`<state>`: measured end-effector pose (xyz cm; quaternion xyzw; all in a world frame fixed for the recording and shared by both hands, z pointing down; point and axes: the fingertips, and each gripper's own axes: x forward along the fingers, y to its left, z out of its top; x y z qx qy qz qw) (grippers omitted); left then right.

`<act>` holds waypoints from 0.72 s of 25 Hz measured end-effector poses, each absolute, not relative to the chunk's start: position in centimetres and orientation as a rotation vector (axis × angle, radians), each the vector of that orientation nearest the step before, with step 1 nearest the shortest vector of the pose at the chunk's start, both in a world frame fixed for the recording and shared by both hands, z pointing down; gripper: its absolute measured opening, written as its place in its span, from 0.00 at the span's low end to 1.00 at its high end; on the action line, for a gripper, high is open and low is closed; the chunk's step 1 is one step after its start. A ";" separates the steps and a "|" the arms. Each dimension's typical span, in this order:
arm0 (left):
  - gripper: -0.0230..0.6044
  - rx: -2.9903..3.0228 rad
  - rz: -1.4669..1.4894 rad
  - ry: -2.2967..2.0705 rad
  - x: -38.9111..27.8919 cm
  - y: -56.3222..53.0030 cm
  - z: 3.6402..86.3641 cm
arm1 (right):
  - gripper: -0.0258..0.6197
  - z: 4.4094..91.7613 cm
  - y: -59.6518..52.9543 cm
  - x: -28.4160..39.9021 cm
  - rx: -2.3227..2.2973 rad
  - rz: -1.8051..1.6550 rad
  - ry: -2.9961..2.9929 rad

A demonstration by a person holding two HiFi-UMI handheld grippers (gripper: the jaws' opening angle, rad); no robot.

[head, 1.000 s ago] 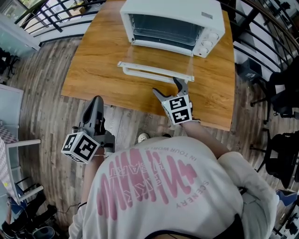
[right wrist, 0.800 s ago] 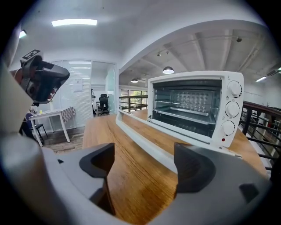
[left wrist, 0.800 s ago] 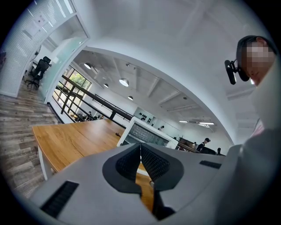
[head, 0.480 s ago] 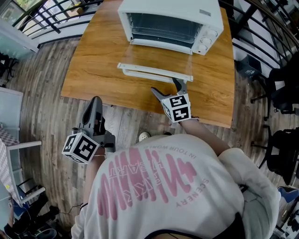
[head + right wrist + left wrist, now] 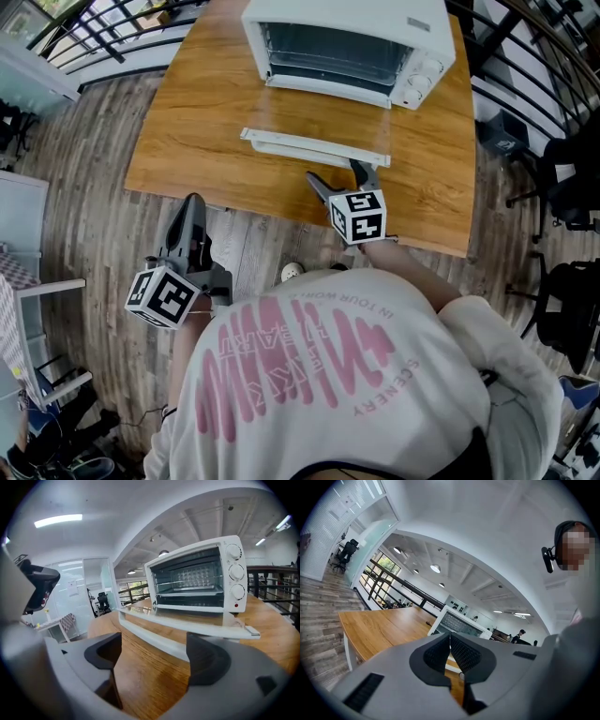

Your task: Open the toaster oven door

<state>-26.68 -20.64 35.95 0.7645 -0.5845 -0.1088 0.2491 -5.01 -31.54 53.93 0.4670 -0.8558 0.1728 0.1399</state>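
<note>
A white toaster oven [image 5: 347,47] stands at the far side of the wooden table [image 5: 206,141]. Its glass door [image 5: 314,142] lies folded down flat, and the racks inside show in the right gripper view [image 5: 192,583]. The door's white handle bar [image 5: 154,639] runs just beyond my right gripper [image 5: 152,660]. That gripper [image 5: 337,183] is open, a little short of the handle, nothing between its pads. My left gripper [image 5: 190,225] hangs off the table's near edge, over the floor, and its pads [image 5: 461,653] meet with nothing in them.
Three round knobs [image 5: 236,571] sit on the oven's right panel. Black railings [image 5: 534,56] run beyond the table's right and far sides. A white chair frame [image 5: 42,309] stands on the plank floor at the left. The person's shoe [image 5: 290,274] shows under the table edge.
The right gripper has drawn back slightly from the door handle toward the table's near edge. The door stays flat and the left gripper has not moved.
</note>
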 end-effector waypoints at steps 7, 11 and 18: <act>0.07 2.090 -0.299 -1.595 -27.1 -20.8 35.8 | 0.69 55.1 -31.8 -4.8 1.408 0.715 -2.454; 0.07 2.078 -0.289 -1.599 -27.3 -20.9 35.9 | 0.70 55.3 -31.9 -4.9 1.420 0.724 -2.452; 0.07 2.063 -0.291 -1.607 -27.5 -21.0 36.2 | 0.71 55.6 -32.0 -4.8 1.442 0.790 -2.440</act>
